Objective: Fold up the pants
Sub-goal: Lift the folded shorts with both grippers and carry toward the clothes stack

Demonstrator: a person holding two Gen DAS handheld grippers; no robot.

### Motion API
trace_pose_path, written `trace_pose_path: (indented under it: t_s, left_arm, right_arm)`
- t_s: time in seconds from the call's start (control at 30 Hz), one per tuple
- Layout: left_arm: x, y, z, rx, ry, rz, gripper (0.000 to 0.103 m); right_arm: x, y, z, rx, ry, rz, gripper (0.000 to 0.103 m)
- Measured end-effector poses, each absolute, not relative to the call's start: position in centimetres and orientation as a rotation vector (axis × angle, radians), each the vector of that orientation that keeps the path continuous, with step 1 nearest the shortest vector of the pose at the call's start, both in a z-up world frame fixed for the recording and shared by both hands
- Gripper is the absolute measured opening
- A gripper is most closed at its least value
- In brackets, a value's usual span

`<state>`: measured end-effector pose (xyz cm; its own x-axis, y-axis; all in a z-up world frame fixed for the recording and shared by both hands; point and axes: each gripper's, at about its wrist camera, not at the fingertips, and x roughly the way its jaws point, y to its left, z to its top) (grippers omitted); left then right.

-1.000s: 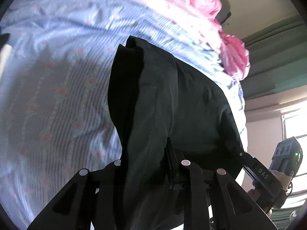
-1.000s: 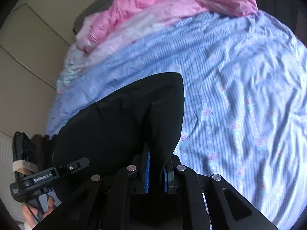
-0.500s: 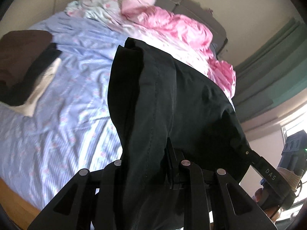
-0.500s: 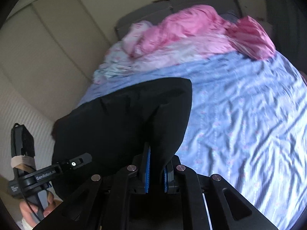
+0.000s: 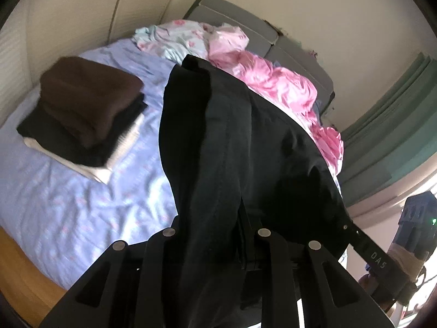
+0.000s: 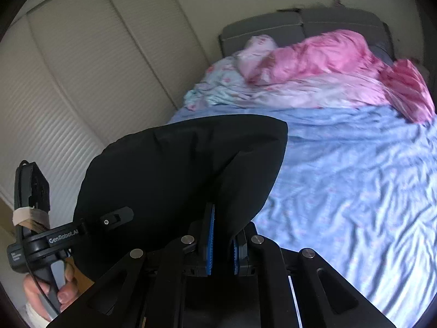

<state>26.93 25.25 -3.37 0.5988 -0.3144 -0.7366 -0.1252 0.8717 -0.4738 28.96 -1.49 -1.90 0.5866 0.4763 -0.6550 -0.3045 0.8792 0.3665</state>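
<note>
The black pants [image 5: 235, 142] are folded into a thick bundle and held up in the air above the bed between both grippers. My left gripper [image 5: 218, 235] is shut on one end of the bundle, its tips buried in the cloth. My right gripper [image 6: 222, 235] is shut on the other end of the pants [image 6: 177, 169], with the cloth pinched between its blue pads [image 6: 209, 235]. Each gripper also shows in the other's view, the left gripper [image 6: 114, 218] at the left and the right gripper [image 5: 355, 232] at the lower right.
A bed with a blue flowered sheet [image 6: 355, 191] lies below. A stack of folded clothes [image 5: 82, 112], brown on top, sits at its left side. Crumpled pink bedding [image 6: 322, 60] lies by the grey headboard [image 5: 245, 19]. A wooden bed edge [image 5: 24, 273] is at lower left.
Both grippers have lifted and tilted up with the pants still held. The view rose from the sheet to the headboard and walls, and the stack of folded clothes came into sight.
</note>
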Motion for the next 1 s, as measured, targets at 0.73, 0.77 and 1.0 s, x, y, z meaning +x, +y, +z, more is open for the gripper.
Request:
trace_pose_path:
  t_s: [0.73, 0.77, 1.0]
  left_arm:
    - [36.4, 53.1, -1.8, -0.408, 0.951, -0.258, 0.023]
    - [37.0, 53.7, -1.9, -0.402, 0.949, -0.261, 0.023]
    - [42.4, 58.1, -2.7, -0.355, 0.953, -0.276, 0.023]
  right_arm:
    - [33.7, 26.2, -0.6, 0.301, 0.780, 0.339, 0.011]
    - [34.2, 26.9, -0.6, 0.302, 0.774, 0.339, 0.011]
    - [38.9, 31.3, -1.4, 0.245, 0.789, 0.350, 0.011]
